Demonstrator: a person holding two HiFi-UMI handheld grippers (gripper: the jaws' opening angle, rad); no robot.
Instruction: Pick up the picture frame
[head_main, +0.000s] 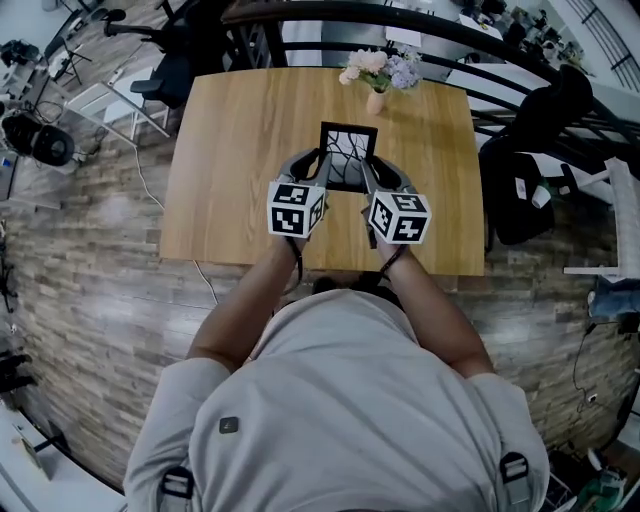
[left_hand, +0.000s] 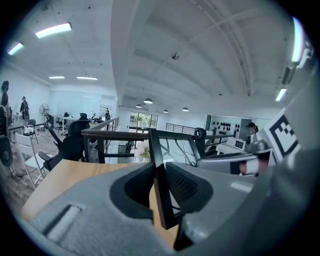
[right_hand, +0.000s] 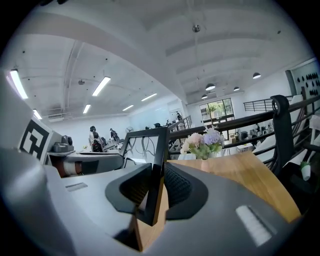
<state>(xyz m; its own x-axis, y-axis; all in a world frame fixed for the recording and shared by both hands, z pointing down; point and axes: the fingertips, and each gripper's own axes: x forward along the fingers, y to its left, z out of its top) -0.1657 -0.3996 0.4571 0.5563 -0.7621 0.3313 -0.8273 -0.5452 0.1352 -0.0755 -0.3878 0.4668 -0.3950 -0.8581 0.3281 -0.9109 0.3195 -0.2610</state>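
Brick-pattern floor (head_main: 90, 300) at left, wooden table (head_main: 230, 150) at centre, flower vase (head_main: 378, 78) at its top edge, left gripper (left_hand: 160, 185) clamped on the left side of the black picture frame (head_main: 348, 155), right gripper (right_hand: 156, 187) clamped on its right side, frame upright mid-picture.

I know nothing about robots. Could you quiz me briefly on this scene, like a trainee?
1. How many tongs grip the picture frame?
2. True or false: the frame lies flat on the table.
3. What stands at the table's far edge? A) vase of flowers B) lamp C) laptop
Key: 1. Two: left tongs and right tongs, one on each side edge. 2. False; it is held upright. 3. A.
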